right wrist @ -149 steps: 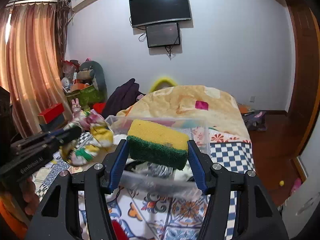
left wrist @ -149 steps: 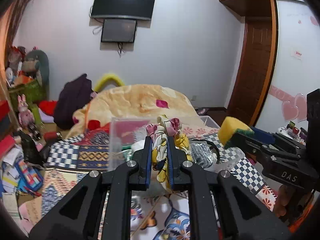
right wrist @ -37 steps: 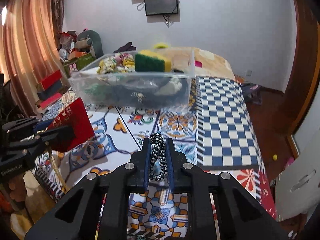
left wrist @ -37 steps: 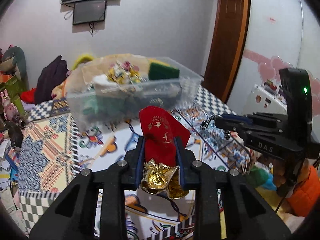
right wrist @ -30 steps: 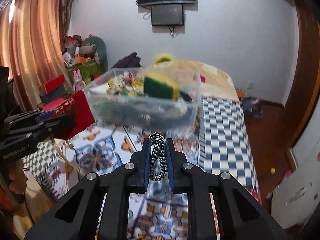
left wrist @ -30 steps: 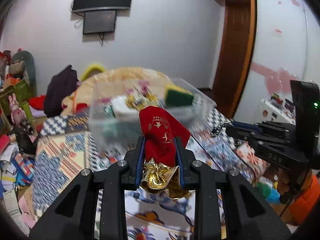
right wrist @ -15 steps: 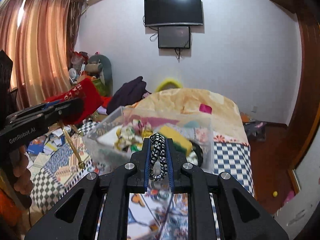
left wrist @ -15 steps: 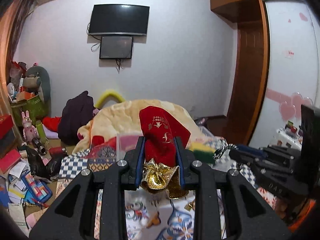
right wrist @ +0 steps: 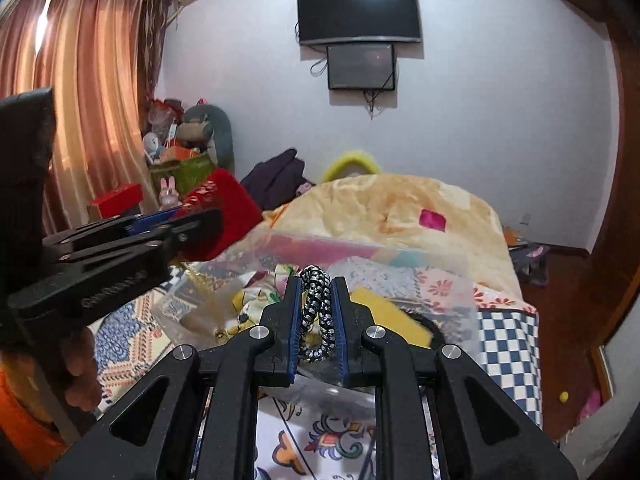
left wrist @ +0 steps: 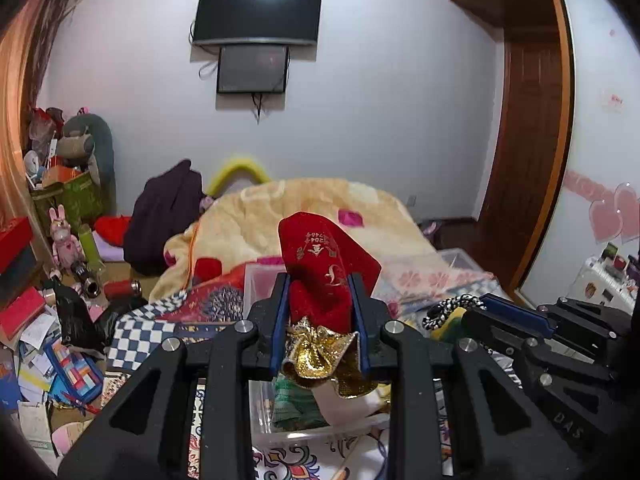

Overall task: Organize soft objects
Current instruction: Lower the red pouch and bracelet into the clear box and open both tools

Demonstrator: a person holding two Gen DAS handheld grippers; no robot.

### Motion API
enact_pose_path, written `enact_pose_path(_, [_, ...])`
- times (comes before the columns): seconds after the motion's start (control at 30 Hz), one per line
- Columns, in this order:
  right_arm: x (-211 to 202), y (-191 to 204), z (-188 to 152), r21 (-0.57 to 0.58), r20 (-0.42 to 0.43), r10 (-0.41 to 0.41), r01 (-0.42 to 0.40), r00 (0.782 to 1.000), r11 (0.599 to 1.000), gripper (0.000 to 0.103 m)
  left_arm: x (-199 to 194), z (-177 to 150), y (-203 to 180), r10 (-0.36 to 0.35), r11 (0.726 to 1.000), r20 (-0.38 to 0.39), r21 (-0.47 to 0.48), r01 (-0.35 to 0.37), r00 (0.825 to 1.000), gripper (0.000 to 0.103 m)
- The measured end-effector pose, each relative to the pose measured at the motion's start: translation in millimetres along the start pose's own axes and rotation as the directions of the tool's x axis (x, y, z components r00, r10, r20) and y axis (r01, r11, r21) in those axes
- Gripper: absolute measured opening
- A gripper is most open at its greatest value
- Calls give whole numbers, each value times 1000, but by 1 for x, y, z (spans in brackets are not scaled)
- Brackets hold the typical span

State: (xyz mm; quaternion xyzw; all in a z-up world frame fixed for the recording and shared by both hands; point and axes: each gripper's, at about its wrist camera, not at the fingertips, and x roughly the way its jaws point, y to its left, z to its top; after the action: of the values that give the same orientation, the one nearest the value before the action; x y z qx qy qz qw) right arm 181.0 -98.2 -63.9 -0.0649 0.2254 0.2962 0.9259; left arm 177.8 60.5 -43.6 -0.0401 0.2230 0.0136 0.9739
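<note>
My left gripper (left wrist: 319, 280) is shut on a red cloth pouch (left wrist: 324, 264) with a gold frill and holds it above the clear plastic bin (left wrist: 260, 280). My right gripper (right wrist: 316, 280) is shut on a black-and-white braided cord (right wrist: 318, 312) and holds it over the same bin (right wrist: 460, 292). The bin holds a floral cloth (right wrist: 256, 300) and a yellow sponge (right wrist: 384, 312). The left gripper (right wrist: 208, 220) with the red pouch (right wrist: 224, 208) shows at the left of the right wrist view. The right gripper (left wrist: 476, 308) with the cord (left wrist: 448, 308) shows at the right of the left wrist view.
The bin stands on a patterned tablecloth (right wrist: 128, 340). Behind it lies a bed with a yellow blanket (right wrist: 392, 204). Toys, boxes and papers crowd the floor at the left (left wrist: 48, 320). A wooden door (left wrist: 528, 168) is at the right.
Both grippers have risen and moved forward over the bin, still holding the pouch and the cord. The bin now lies close below the fingers.
</note>
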Motion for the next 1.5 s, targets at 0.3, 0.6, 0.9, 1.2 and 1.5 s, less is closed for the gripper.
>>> enact_pose_path(0.3, [23,0,-13,-13,-85,7,-8,996,1000,14,29,-23,0,10,1000,-101,20,-8,995,31])
enact_pose_path(0.6, [17,6,-14,-43,-86,-16,12,996,999,41,21,-29,9,-45,998,-122,-45,40,992,54])
enact_pose_path(0.9, [0,0,-7,-25,-42,2,-3,999,1000,43,-13,-24,3,-54,998,-43,-19,53,998,69])
enact_pose_path(1.2, [-12,-5,2,-7,17,-22,22,1000,1000,58,-35,-19,-3,-54,999,8,5,54,999,73])
enact_pose_path(1.5, [-21,-13,-19,-23,-43,-20,19,999,1000,58,-43,-29,-4,-87,996,-12,12,87,996,73])
